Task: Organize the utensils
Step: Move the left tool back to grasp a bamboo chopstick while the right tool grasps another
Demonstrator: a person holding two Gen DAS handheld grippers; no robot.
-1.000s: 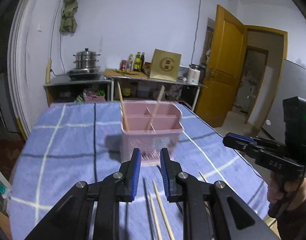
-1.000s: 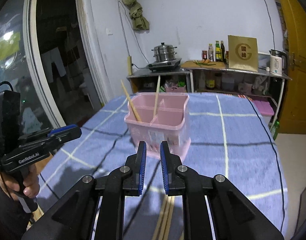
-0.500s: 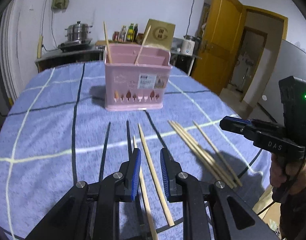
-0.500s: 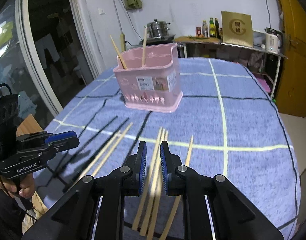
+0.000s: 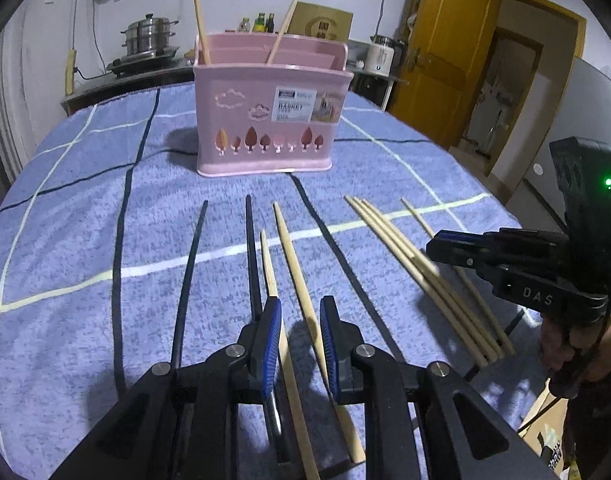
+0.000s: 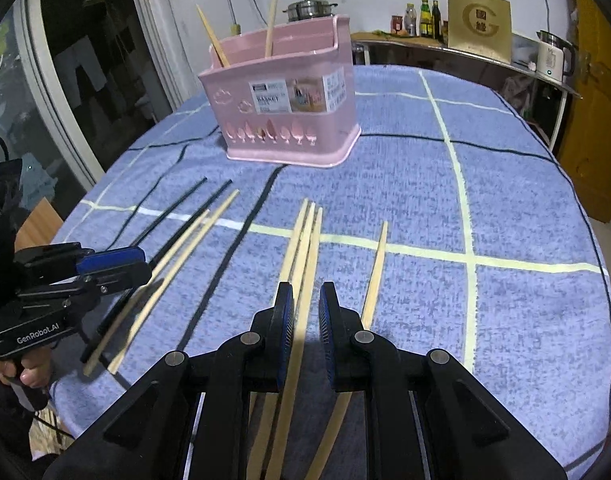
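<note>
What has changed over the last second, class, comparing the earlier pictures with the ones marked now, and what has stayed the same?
Both grippers have come down and tipped toward the table. The left gripper now hovers low over the left wooden chopsticks, the right gripper over the bundle of three. Neither has gripped anything; the gaps between the fingers look unchanged. The pink basket, its two upright chopsticks, and the black chopsticks have not moved.

Chopstick (image 5: 301,432) ends under gripper (image 5: 299,316)

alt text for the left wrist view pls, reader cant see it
The left gripper, jaws slightly apart and empty, hovers over wooden chopsticks and black chopsticks lying on a blue checked tablecloth. Behind stands a pink utensil basket holding two chopsticks; the right gripper enters from the right.
</note>
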